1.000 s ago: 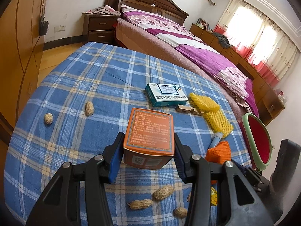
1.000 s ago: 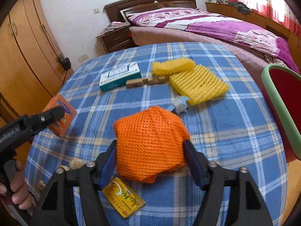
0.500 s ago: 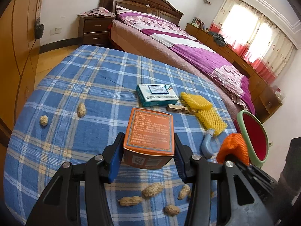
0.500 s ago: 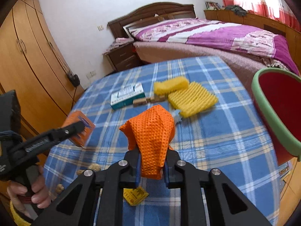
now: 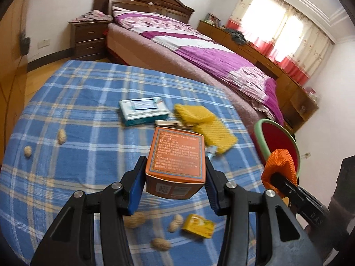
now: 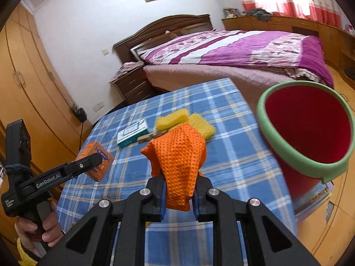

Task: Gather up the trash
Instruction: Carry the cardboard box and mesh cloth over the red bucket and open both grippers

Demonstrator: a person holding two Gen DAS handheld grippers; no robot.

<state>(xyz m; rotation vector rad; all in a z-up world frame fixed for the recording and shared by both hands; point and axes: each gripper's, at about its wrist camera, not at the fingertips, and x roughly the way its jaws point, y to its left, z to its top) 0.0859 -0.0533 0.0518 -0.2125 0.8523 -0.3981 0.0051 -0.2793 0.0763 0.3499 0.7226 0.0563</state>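
My left gripper [image 5: 174, 182] is shut on an orange box [image 5: 176, 157] and holds it above the blue plaid table [image 5: 77, 119]. It also shows in the right wrist view [image 6: 96, 161]. My right gripper [image 6: 178, 196] is shut on an orange foam net [image 6: 177, 157], held up left of the red bin with a green rim [image 6: 308, 130]. The net [image 5: 280, 166] and the bin [image 5: 275, 137] also show in the left wrist view. A teal box [image 5: 144, 110], yellow foam nets [image 5: 204, 124], a yellow wrapper [image 5: 198, 225] and several peanuts [image 5: 62, 136] lie on the table.
A wooden piece [image 5: 170, 123] lies between the teal box and the yellow nets. A bed with a purple cover [image 5: 199, 51] stands behind the table, a nightstand [image 5: 87, 38] to its left. Wooden wardrobes [image 6: 24, 84] line the left wall.
Both grippers have risen with their loads. My right gripper closed tight on the orange net, lifted it off the table and swung toward the red bin, which now looms larger.
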